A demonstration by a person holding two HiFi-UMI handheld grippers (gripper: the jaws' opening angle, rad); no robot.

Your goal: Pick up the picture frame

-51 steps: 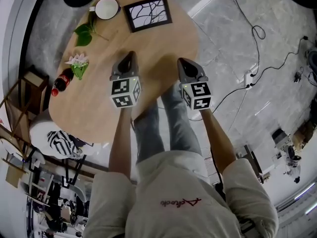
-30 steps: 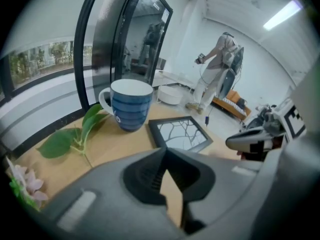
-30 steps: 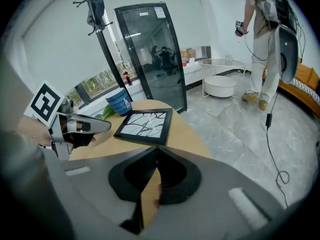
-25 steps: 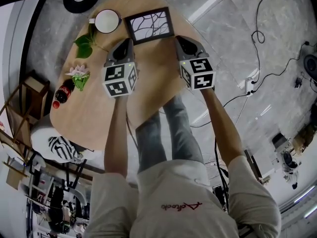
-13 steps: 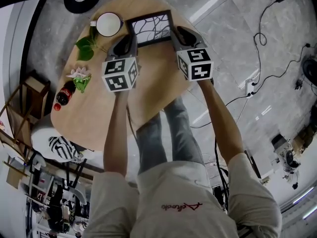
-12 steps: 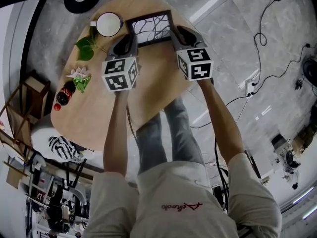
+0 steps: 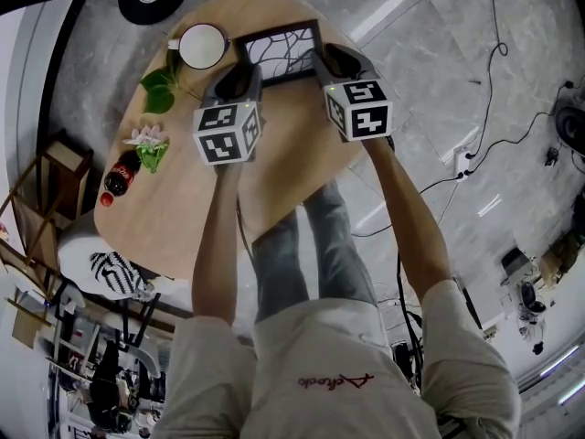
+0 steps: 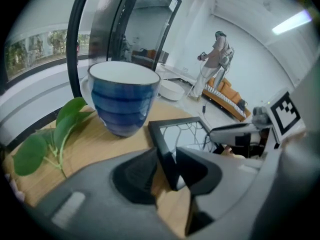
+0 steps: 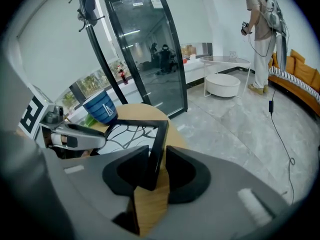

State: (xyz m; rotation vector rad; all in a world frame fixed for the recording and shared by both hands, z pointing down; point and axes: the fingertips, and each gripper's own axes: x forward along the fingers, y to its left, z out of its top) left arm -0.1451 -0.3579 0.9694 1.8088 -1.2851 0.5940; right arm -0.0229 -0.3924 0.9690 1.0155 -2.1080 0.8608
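Note:
The black picture frame (image 7: pixel 279 44) with a branch print lies flat at the far side of the round wooden table (image 7: pixel 183 208). My left gripper (image 7: pixel 239 73) is at its left edge, my right gripper (image 7: pixel 329 58) at its right edge. In the left gripper view the frame's near left corner (image 8: pixel 167 149) lies between the jaws of the left gripper (image 8: pixel 167 166). In the right gripper view the frame's right edge (image 9: pixel 157 144) runs between the jaws of the right gripper (image 9: pixel 156 166). Both pairs of jaws have just been opening and stand wide, not pressing on the frame.
A blue striped cup (image 8: pixel 124 96) stands just left of the frame, white inside from above (image 7: pixel 201 44). A green leaf sprig (image 7: pixel 160 90), a pink flower (image 7: pixel 146 140) and a cola bottle (image 7: pixel 117 174) lie along the table's left side. A person (image 9: pixel 260 39) stands far off.
Both grippers have travelled from mid-table to the frame's two side edges. Their jaws now straddle those edges. The frame has not moved.

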